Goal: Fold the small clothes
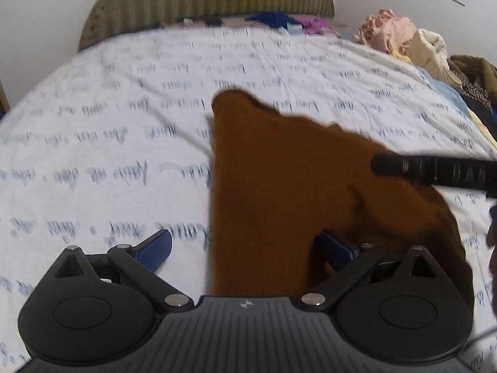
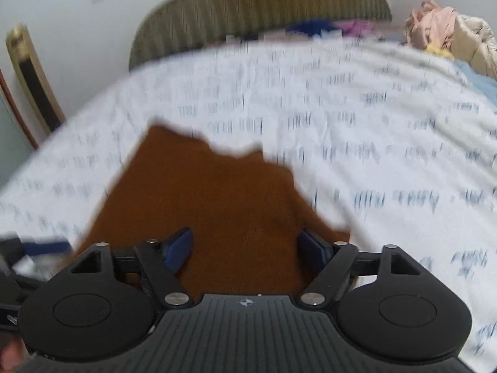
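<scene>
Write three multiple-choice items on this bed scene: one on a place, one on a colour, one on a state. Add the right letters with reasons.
1. Where does the heap of clothes lie?
A. at the bed's far right edge
B. on the floor
C. on the headboard

2. What colour is the knit garment?
A. white
B. rust brown
C. blue

3. How do the right tool's jaws stand?
A. shut tight on the sheet
B. apart, over the garment
C. out of view

Answers: 1 A, the heap sits at the far right edge of the printed sheet; 2 B, it is rust brown against white bedding; 3 B, both blue pads stand apart with brown knit between them.
</scene>
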Tool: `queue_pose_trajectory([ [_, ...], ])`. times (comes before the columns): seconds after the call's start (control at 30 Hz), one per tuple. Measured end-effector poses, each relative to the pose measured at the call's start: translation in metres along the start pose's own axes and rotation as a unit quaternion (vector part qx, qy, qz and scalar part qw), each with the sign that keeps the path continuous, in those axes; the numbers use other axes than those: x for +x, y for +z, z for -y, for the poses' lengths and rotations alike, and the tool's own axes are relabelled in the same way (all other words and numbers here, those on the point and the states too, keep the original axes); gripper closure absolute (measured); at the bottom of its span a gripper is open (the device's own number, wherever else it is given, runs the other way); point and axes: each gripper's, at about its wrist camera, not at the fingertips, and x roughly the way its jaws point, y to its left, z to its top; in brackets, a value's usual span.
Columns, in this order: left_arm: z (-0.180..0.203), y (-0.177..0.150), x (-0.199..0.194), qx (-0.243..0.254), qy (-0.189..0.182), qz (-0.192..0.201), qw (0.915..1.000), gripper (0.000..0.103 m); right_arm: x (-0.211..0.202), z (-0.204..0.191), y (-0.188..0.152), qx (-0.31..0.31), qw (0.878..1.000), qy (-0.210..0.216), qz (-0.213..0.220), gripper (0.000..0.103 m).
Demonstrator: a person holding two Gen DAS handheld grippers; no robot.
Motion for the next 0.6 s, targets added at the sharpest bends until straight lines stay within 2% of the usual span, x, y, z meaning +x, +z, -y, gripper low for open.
queue_pose_trajectory([
  [0.07, 0.007, 0.008, -0.001, 0.018, 0.011, 0.013, 0.9997, 0.001, 0.004, -0.005, 0.018, -0.011, 1.000, -0.002, 0.009, 0.029],
  [0.17, 0.017, 0.013, 0.012, 0.033, 0.026, 0.012, 0.9990, 0.001, 0.037, -0.009, 0.038, -0.015, 1.000, 0.010, -0.021, 0.031],
  [0.27, 0.017, 0.010, 0.032, 0.025, 0.020, -0.005, 0.9995, 0.000, 0.078, -0.012, 0.042, -0.011, 0.998, -0.001, -0.055, 0.032],
  [0.33, 0.012, 0.011, 0.038, 0.009, 0.004, -0.011, 0.9999, 0.000, 0.100, -0.010, 0.036, -0.012, 0.996, -0.013, -0.083, 0.028],
  [0.47, 0.001, 0.019, 0.044, -0.028, -0.015, -0.042, 0.9986, 0.000, 0.100, -0.010, 0.036, -0.020, 0.996, -0.006, -0.090, 0.027],
  [0.6, 0.003, 0.012, 0.026, -0.009, -0.001, -0.021, 0.9997, 0.000, 0.069, -0.012, 0.040, -0.009, 0.998, 0.004, -0.057, 0.029],
])
